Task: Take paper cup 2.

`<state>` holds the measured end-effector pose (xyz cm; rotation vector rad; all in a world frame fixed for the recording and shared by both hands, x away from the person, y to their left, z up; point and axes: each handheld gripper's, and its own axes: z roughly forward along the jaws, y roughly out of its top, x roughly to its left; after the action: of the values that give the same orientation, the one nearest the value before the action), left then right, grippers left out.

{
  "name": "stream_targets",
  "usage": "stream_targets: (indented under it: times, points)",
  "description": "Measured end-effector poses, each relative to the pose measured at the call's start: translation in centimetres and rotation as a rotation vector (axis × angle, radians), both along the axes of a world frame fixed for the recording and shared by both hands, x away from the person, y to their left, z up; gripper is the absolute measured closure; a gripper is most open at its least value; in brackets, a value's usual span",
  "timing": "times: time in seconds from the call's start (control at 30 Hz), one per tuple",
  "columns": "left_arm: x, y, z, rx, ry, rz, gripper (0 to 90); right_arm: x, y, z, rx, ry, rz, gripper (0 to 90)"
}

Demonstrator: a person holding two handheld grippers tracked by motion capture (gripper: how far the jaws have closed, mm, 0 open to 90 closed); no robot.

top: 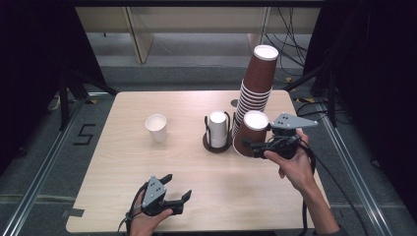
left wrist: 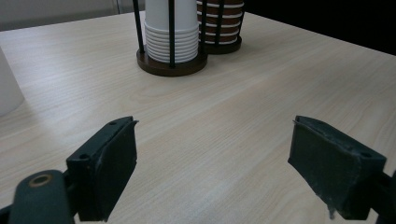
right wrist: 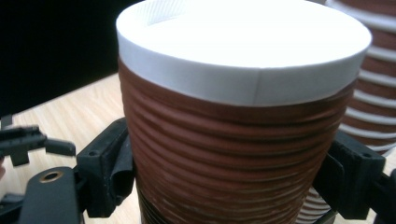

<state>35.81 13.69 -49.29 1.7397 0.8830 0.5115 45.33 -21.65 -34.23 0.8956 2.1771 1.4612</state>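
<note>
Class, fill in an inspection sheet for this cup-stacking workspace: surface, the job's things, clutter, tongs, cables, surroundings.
Surface: pale wood table, bare in front.
Job's things: single brown cup held beside the tall brown cup stack.
Clutter: lone white cup; white cups in a wire holder.
Tongs: right tongs shut on the brown cup; left tongs open, empty, at the near edge.
Cables: black cable trails from the right tongs; more on the floor behind.
Surroundings: grey floor, dark curtains at both sides.
</note>
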Motion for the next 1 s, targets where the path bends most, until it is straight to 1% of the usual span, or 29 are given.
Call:
stream_targets:
  times: [0.03,0.07,0.13,0.17,0.23,0.27,0.3,0.37,0.4,0.43,0.47,0.5,0.53,0.57,0.6,0.63,0.67,0.77,0.83,0.93,0.97,1.0]
  points:
    - [0.0,0.0,0.0,-0.010,-0.005,-0.004,14.7,0.0,0.2,-0.2,0.013,-0.002,-0.001,17.8]
    - [-0.1,0.1,0.1,-0.006,-0.004,0.002,14.6,0.0,0.3,-0.4,0.011,0.000,0.005,17.8]
    - [0.0,0.2,0.1,-0.026,-0.016,-0.008,14.6,0.0,0.5,-0.8,0.006,0.016,0.026,17.8]
    - [0.0,0.2,0.2,-0.015,-0.011,-0.003,14.7,0.0,0.8,-1.1,0.007,0.017,0.031,17.8]
    - [0.0,0.2,0.2,-0.023,-0.018,-0.001,14.6,0.1,1.0,-1.5,0.003,0.006,0.031,17.8]
    - [0.0,0.2,0.2,-0.019,-0.017,-0.004,14.6,0.1,1.3,-1.8,0.014,0.026,0.054,17.8]
    - [0.0,0.2,0.2,-0.037,-0.024,-0.014,14.7,0.1,1.4,-2.0,-0.004,0.024,0.049,17.8]
    - [-0.2,0.2,0.4,-0.028,-0.029,-0.012,14.6,0.0,1.9,-2.5,0.000,0.052,0.059,17.8]
    - [-0.1,0.2,0.4,-0.042,-0.036,-0.017,14.6,-0.1,2.1,-2.7,-0.003,0.054,0.061,17.8]
    - [-0.2,0.3,0.5,-0.039,-0.036,-0.020,14.6,-0.1,2.2,-2.8,-0.006,0.046,0.061,17.8]
    - [-0.2,0.3,0.5,-0.039,-0.040,-0.020,14.6,-0.1,2.4,-3.0,-0.012,0.050,0.076,17.8]
    - [-0.2,0.3,0.5,-0.040,-0.045,-0.022,14.6,-0.1,2.7,-3.1,-0.011,0.045,0.076,17.8]
    - [-0.2,0.3,0.5,-0.049,-0.050,-0.028,14.6,-0.1,2.8,-3.2,-0.006,0.037,0.088,17.8]
    - [-0.3,0.4,0.6,-0.041,-0.043,-0.025,14.6,-0.2,2.9,-3.3,-0.010,0.058,0.090,17.8]
    - [-0.3,0.3,0.6,-0.044,-0.043,-0.026,14.6,-0.2,3.2,-3.4,0.001,0.055,0.087,17.8]
    - [-0.3,0.4,0.6,-0.048,-0.043,-0.026,14.6,-0.2,3.2,-3.4,-0.011,0.057,0.095,17.8]
    - [-0.3,0.4,0.6,-0.051,-0.044,-0.025,14.6,-0.2,3.5,-3.7,-0.008,0.049,0.099,17.8]
    - [-0.3,0.4,0.6,-0.055,-0.041,-0.025,14.6,-0.2,3.9,-4.1,-0.004,0.063,0.118,17.8]
    - [-0.3,0.4,0.6,-0.058,-0.040,-0.024,14.6,-0.2,4.3,-4.4,-0.010,0.055,0.116,17.8]
    - [-0.3,0.4,0.6,-0.061,-0.039,-0.025,14.6,-0.2,4.8,-4.9,-0.011,0.069,0.147,17.8]
    - [-0.3,0.4,0.6,-0.060,-0.039,-0.026,14.6,-0.5,5.0,-4.9,-0.014,0.095,0.124,17.7]
    - [-0.3,0.4,0.6,-0.061,-0.039,-0.026,14.6,-0.3,5.2,-5.1,-0.021,0.071,0.148,17.7]
